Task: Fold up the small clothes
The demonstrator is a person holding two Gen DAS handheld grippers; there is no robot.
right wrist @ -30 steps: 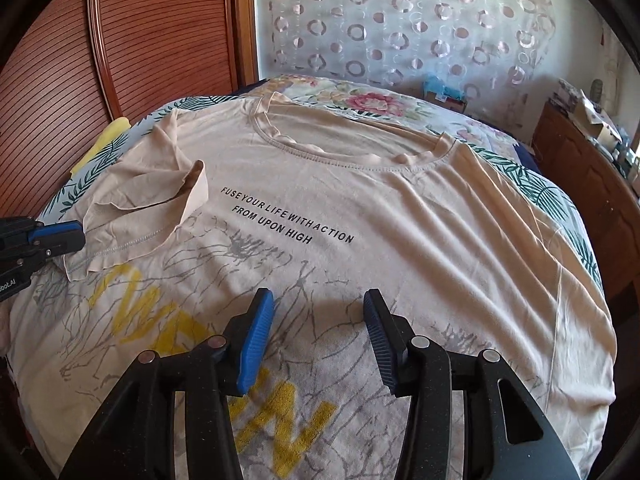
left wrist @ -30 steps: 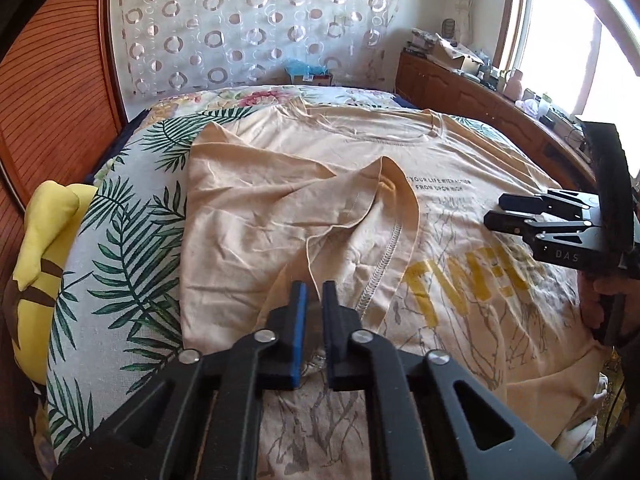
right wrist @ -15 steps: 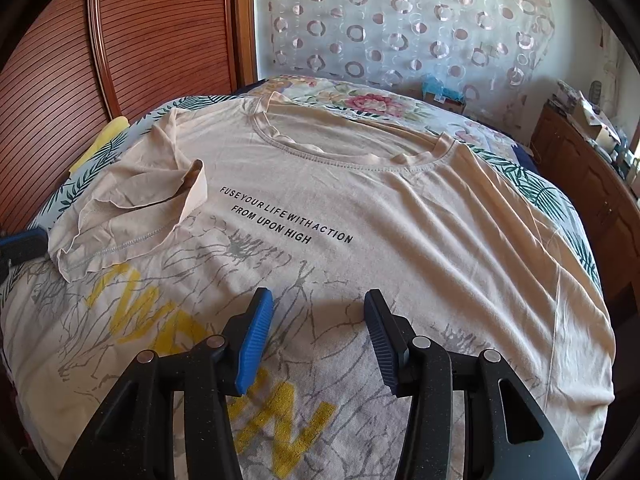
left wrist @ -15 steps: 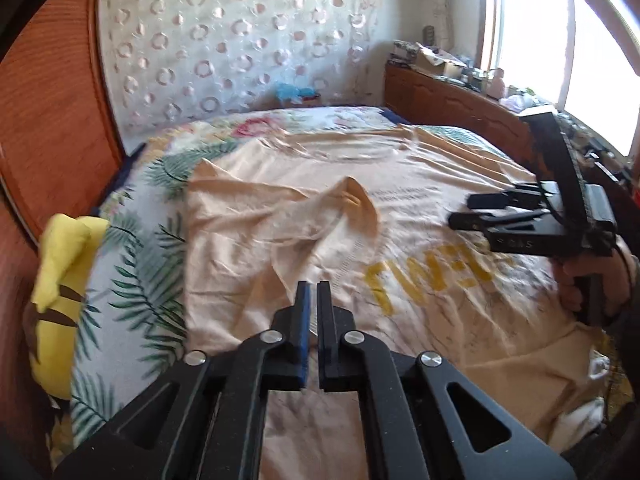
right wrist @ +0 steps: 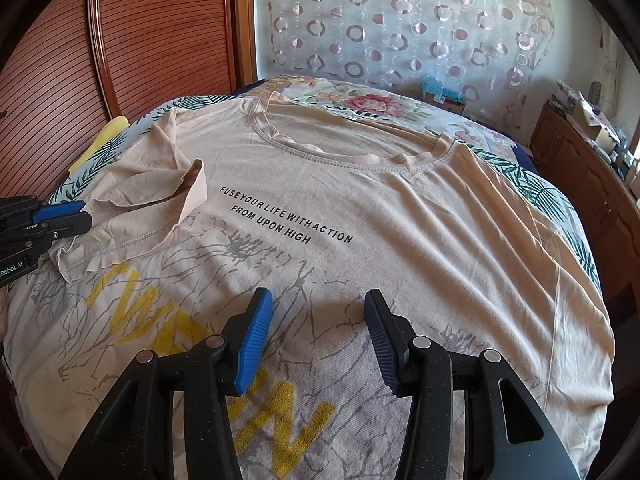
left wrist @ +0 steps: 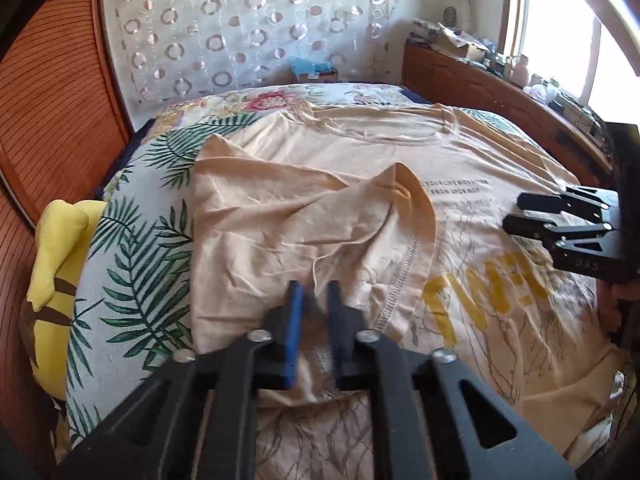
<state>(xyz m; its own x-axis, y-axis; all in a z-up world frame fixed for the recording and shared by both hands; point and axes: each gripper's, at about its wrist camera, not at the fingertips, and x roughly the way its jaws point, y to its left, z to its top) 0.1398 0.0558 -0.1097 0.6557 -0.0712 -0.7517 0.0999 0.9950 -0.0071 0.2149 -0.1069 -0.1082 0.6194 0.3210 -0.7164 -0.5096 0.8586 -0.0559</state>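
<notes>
I see left fingers (left wrist: 314, 300) slightly parted at the folded sleeve (left wrist: 304, 220); right fingers (right wrist: 318, 320) wide open. Risk: sleeve edge snags, fold unrolls.

T-shirt (right wrist: 360, 208): beige, black slogan, yellow lettering, grey branch print. Spread face-up on bed, neckline toward 12 o'clock. Sleeve (right wrist: 140, 208) at 9 o'clock folded inward, rumpled.

A bed (right wrist: 532, 188) with leaf-print cover carries a beige T-shirt (right wrist: 400, 208) spread flat, one sleeve (left wrist: 280, 224) folded in.
</notes>
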